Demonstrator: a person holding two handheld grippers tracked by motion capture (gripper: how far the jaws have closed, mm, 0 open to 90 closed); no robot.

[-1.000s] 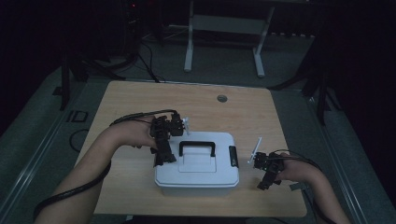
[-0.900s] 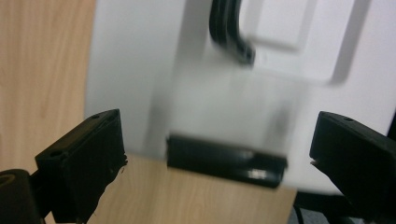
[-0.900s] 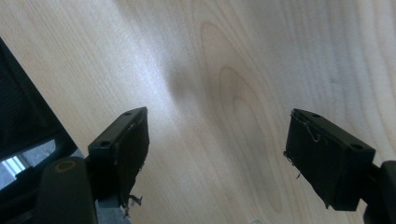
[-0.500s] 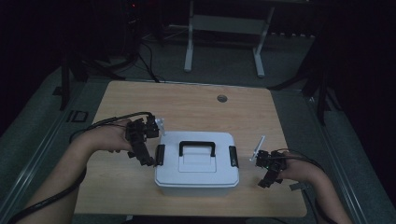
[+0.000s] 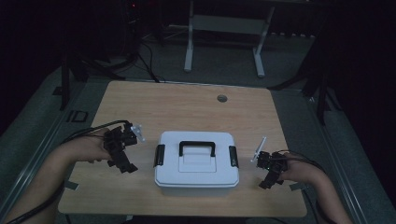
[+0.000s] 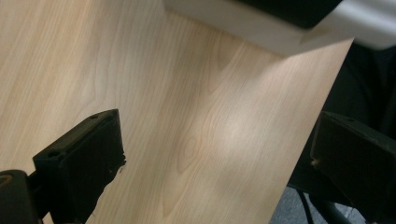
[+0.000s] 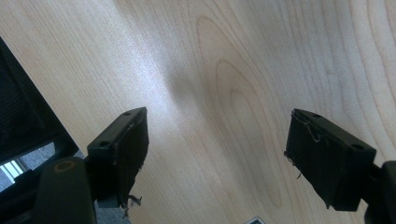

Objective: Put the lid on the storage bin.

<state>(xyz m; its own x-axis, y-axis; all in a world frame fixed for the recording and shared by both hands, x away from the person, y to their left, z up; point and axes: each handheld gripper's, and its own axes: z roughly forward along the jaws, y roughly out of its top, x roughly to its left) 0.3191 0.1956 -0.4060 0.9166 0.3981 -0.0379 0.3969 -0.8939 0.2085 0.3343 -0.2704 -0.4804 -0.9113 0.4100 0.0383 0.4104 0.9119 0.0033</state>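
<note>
The high view is looking very dim. The room around the table (image 5: 140, 100) is sinking into black, and the corners are looking darkest. Only the pale wood and the white box (image 5: 196, 161) are catching enough light to stand out. The box is looking a little soft and grainy.

The two gripper views are looking much brighter. In the left gripper view, a soft white patch of light is shining on the wood (image 6: 233, 126), and the box edge (image 6: 243, 23) at the top is looking blurry. In the right gripper view, a bright patch is glowing beside a soft grey shadow (image 7: 182, 88). The black jaws are showing as dark shapes with little detail.
</note>
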